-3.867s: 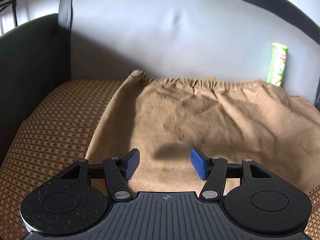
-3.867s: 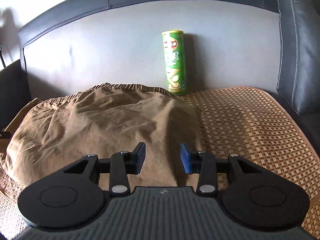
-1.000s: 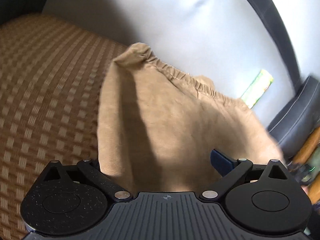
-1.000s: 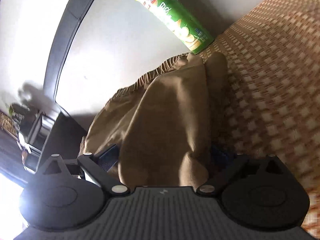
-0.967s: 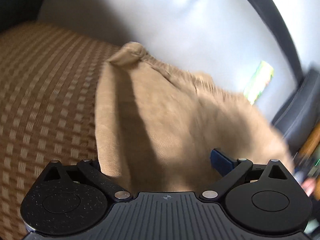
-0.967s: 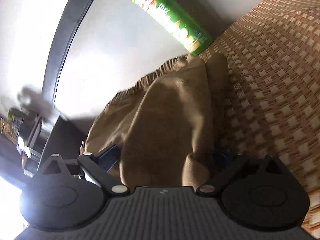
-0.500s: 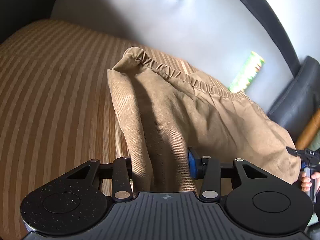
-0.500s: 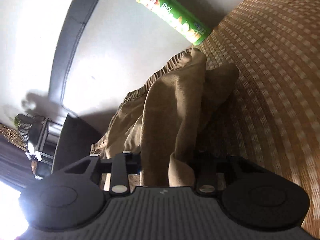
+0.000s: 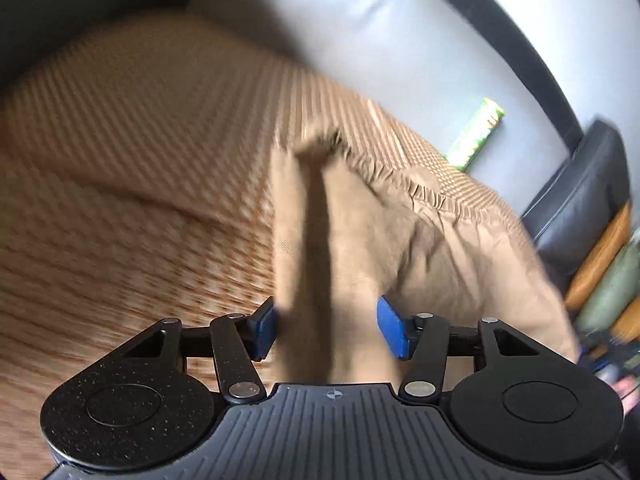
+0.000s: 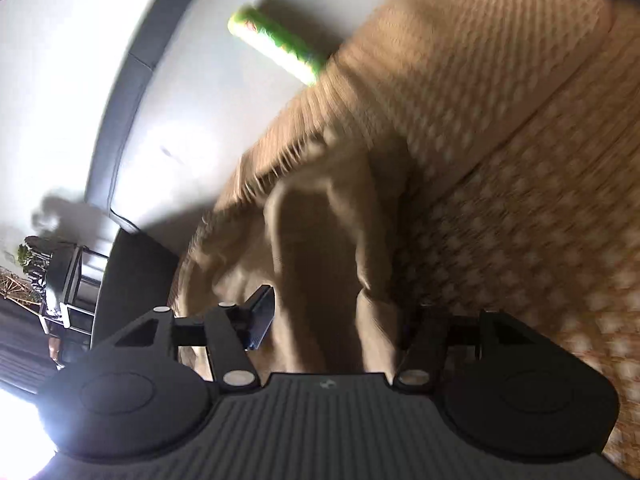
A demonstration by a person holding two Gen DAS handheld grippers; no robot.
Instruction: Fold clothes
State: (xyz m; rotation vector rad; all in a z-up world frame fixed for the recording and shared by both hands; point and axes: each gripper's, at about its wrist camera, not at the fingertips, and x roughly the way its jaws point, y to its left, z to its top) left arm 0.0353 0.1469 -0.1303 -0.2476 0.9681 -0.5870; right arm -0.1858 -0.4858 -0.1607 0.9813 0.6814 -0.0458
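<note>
Brown shorts [image 9: 420, 248] lifted off sofa [image 9: 132, 168], left gripper [image 9: 326, 326] and right gripper [image 10: 336, 320] each clamped on cloth, apparently for folding.

Both views are strongly blurred by motion; the woven seat cover [image 9: 132, 184] and the green can [image 10: 280, 46] smear into streaks. Hard daylight burns out the lower left corner of the right wrist view. The brown garment [image 9: 348, 240] carries a dark shadow band. Fisheye bending curves the edges.
</note>
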